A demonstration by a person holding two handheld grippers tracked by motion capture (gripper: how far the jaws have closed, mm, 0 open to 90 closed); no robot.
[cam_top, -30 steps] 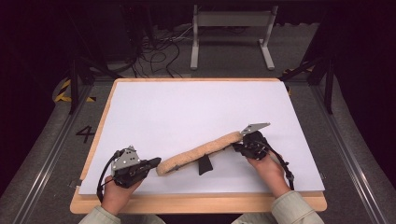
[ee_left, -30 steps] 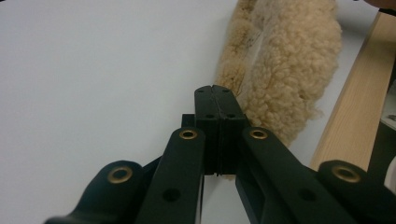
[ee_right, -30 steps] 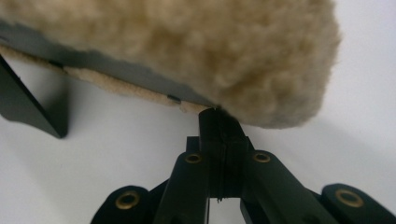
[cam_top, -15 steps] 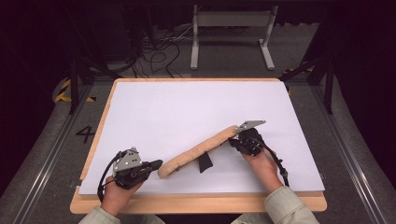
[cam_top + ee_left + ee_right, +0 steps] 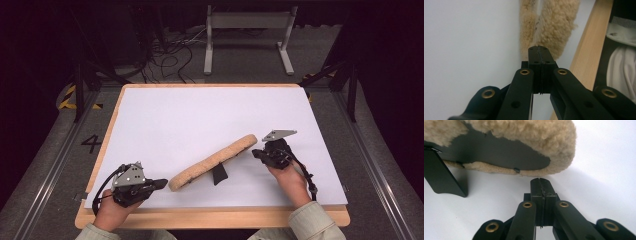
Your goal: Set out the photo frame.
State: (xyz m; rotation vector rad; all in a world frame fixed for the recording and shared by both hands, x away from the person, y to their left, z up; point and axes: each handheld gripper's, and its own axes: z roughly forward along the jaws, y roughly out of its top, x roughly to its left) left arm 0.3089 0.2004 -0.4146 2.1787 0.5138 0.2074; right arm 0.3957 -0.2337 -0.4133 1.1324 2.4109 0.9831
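Fleece pad [image 5: 214, 161] lies near the worktop [image 5: 165, 112] front edge, long axis running from front-left up to right. Both my tools are closed, empty: left tool [image 5: 161, 183] at its low end, right tool [image 5: 256, 153] just beside the raised end.

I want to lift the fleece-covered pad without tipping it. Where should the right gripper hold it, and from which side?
Take the raised end of the fleece pad, coming from its right. That end stands off the white table on the black stand, so one finger could slide under it. The right gripper is shut and must open first.
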